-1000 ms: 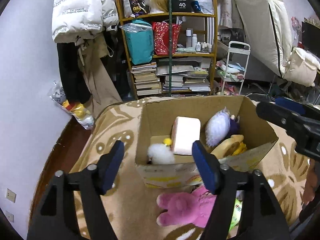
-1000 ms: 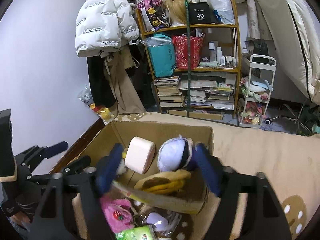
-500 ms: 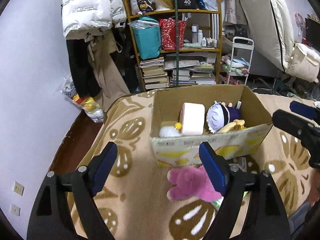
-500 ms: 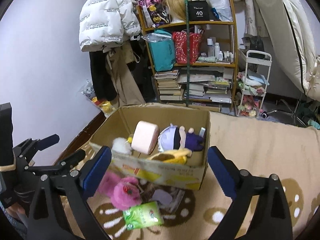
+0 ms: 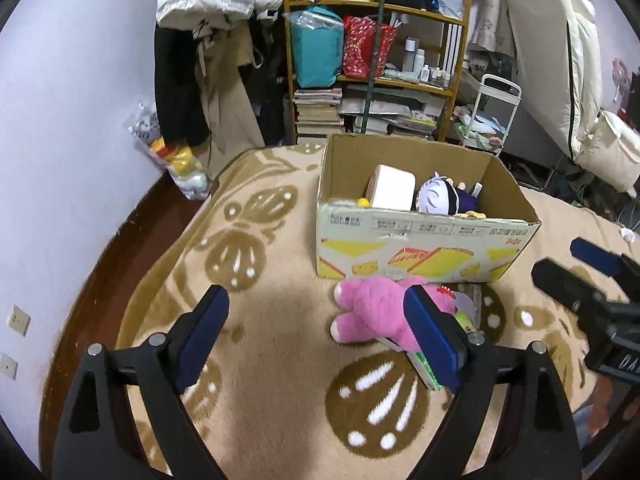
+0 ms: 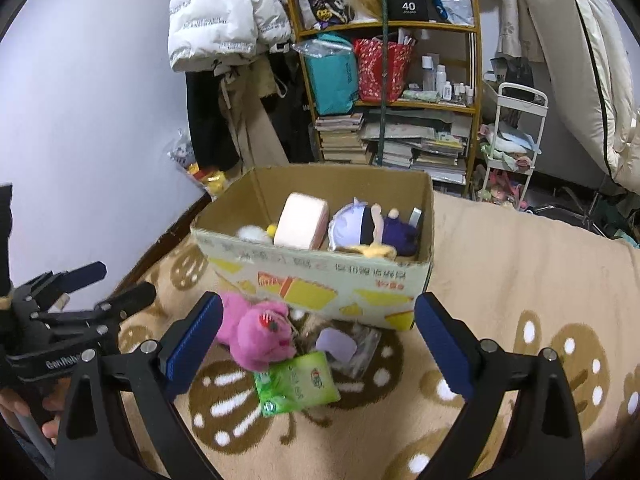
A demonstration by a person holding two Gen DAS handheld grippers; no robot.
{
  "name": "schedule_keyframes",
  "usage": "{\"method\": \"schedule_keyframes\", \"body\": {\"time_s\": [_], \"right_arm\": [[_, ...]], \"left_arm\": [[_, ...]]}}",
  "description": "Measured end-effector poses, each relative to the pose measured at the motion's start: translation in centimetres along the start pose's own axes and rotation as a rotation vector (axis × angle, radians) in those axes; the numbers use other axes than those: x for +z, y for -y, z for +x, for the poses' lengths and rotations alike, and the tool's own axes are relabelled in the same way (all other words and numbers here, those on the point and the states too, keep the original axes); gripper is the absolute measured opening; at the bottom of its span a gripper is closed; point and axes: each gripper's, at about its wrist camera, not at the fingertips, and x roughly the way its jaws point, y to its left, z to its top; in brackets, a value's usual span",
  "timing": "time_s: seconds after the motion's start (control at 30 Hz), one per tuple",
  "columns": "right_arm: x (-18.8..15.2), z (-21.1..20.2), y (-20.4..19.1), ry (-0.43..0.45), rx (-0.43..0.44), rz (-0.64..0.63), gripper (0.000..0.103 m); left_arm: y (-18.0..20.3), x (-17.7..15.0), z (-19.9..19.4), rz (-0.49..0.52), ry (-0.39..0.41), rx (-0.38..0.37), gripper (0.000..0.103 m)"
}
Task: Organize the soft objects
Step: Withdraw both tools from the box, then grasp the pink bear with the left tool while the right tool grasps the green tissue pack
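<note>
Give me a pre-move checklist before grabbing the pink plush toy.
1. Left tool empty, jaws just opened: ok.
2. Right tool empty, jaws wide: ok.
3. Pink plush toy on the patterned beige rug, outside the box: ok.
4. Toy free of clutter: not ok, green packet overlaps it.
5. Room in the open cardboard box: cannot tell.

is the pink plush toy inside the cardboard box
No, the pink plush toy lies on the patterned blanket just outside the front wall of the cardboard box, beside a green packet.
</note>
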Motion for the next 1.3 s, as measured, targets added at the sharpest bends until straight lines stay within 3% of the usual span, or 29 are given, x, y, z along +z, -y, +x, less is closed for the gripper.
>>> {"method": "schedule_keyframes", "body": {"time_s": [0.43,1.3], "right_arm": [[-1.9,2.0,-0.7,-0.056,-0.016,-0.023,0.101],[-5.0,8.9,-3.2,-0.266,0.02,-0.096,0.101]], "left_arm": [[0.5,0.4,1.6,0.042,0.003,0.031,0.088],[1.8,0.0,9.4,-0.01,-0.157,-0.145,0.088]]}}
